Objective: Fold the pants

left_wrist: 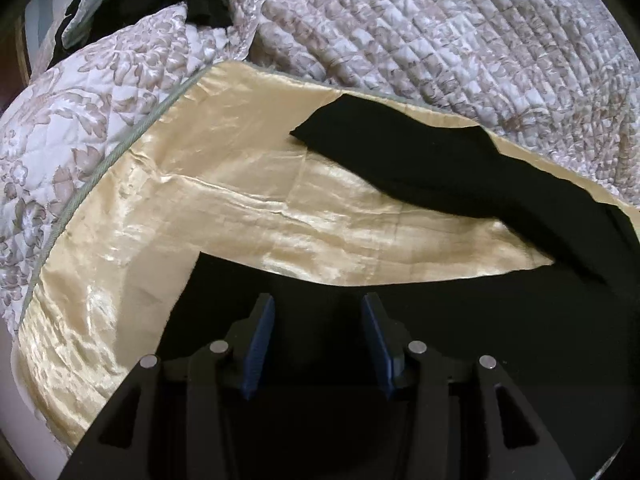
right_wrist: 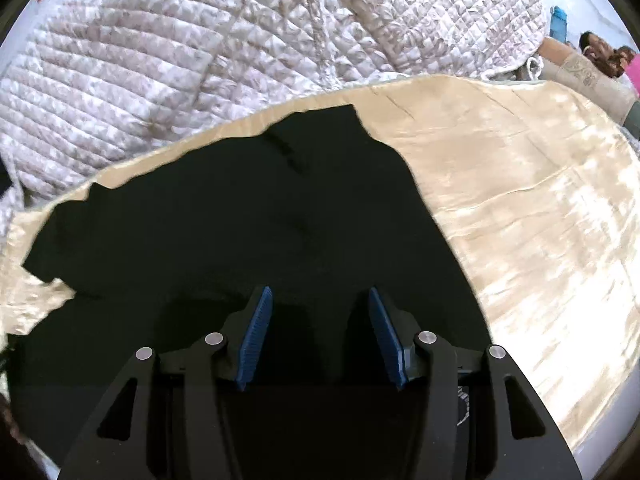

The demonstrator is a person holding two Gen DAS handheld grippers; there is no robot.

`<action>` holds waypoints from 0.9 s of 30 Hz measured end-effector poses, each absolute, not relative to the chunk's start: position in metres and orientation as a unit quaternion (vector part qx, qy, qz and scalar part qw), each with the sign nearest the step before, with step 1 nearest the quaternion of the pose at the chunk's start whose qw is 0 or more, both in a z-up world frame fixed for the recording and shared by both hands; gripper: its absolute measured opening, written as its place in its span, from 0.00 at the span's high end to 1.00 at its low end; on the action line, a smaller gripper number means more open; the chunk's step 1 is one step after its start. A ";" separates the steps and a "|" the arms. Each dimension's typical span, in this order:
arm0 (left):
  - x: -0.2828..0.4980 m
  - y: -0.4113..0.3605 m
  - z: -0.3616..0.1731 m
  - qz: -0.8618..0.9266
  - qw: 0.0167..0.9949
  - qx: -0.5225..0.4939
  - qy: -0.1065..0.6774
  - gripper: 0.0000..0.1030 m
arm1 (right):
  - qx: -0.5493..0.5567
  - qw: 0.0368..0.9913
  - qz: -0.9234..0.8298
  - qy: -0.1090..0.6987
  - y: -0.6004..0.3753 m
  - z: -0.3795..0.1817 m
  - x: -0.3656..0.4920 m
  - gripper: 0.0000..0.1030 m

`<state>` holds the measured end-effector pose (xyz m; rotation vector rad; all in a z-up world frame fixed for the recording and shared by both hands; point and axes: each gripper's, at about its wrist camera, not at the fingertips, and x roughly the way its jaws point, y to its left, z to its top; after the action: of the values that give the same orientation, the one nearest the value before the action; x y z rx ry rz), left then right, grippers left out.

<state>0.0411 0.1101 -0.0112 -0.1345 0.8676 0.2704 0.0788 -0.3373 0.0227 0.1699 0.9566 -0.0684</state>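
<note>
- We see the black fabric pants (left_wrist: 420,160) spread on a shiny cream satin sheet (left_wrist: 240,208), with a quilted floral bedspread (left_wrist: 440,32) behind it. One leg runs off toward the far edge; the other lies under our left gripper (left_wrist: 318,308).
- Left gripper: blue pads (left_wrist: 260,344) parted, nothing between them, poised over the near leg.
- Right gripper (right_wrist: 320,300): jaws likewise apart and empty, above the wider part of the pants (right_wrist: 240,220).
- Risk, in our judgement: the satin looks slick, so the whole garment may slide when pulled.
- Risk: a shallow pinch may catch only the top layer, and the fold would go skewed.
- Black on black hides seams; we cannot tell edges near the fingers.
</note>
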 end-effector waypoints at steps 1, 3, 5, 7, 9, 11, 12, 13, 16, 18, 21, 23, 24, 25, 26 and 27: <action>0.039 0.107 -0.011 0.126 0.897 -0.064 0.418 0.53 | 0.077 0.884 -0.025 0.460 -0.333 0.022 0.077 0.51; 0.040 0.100 -0.010 0.115 0.899 -0.060 0.418 0.53 | 0.071 0.884 0.002 0.461 -0.320 0.019 0.076 0.50; 0.038 0.091 -0.011 0.103 0.901 -0.052 0.418 0.53 | 0.063 0.883 0.027 0.464 -0.307 0.017 0.074 0.50; 0.037 0.082 -0.012 0.088 0.902 -0.045 0.420 0.53 | 0.044 0.882 0.056 0.466 -0.289 0.014 0.072 0.50; 0.039 0.071 -0.013 0.069 0.902 -0.038 0.424 0.53 | 0.023 0.881 0.084 0.465 -0.271 0.013 0.070 0.50; 0.038 0.062 -0.013 0.054 0.904 -0.030 0.423 0.53 | 0.005 0.879 0.111 0.464 -0.254 0.012 0.067 0.50; 0.037 0.057 -0.013 0.047 0.905 -0.025 0.421 0.53 | -0.004 0.878 0.121 0.463 -0.246 0.012 0.065 0.50; 0.036 0.053 -0.013 0.039 0.906 -0.020 0.420 0.52 | -0.010 0.878 0.128 0.462 -0.240 0.011 0.064 0.50; 0.035 0.041 -0.015 0.013 0.906 -0.012 0.423 0.48 | -0.034 0.871 0.157 0.464 -0.221 0.007 0.061 0.46; 0.036 0.037 -0.016 0.006 0.906 -0.004 0.423 0.46 | -0.051 0.868 0.170 0.464 -0.210 0.004 0.058 0.44; 0.036 0.038 -0.016 0.005 0.905 -0.016 0.426 0.43 | -0.060 0.868 0.167 0.463 -0.208 0.003 0.058 0.43; 0.037 0.044 -0.016 0.010 0.903 -0.027 0.428 0.42 | -0.046 0.871 0.153 0.464 -0.216 0.003 0.060 0.43; 0.038 0.045 -0.015 0.016 0.903 -0.027 0.428 0.41 | -0.037 0.874 0.131 0.466 -0.224 0.002 0.062 0.43; 0.039 0.049 -0.015 0.021 0.903 -0.026 0.429 0.41 | -0.030 0.876 0.116 0.468 -0.232 0.001 0.064 0.43; 0.040 0.052 -0.015 0.028 0.902 -0.025 0.431 0.41 | -0.019 0.877 0.101 0.469 -0.240 0.000 0.065 0.43; 0.042 0.056 -0.015 0.034 0.901 -0.026 0.432 0.41 | -0.002 0.878 0.087 0.471 -0.251 -0.001 0.067 0.43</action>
<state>0.0421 0.0556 -0.0153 -0.0532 0.8947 0.0698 0.0671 -0.2507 -0.0013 -0.0039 0.9831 0.1814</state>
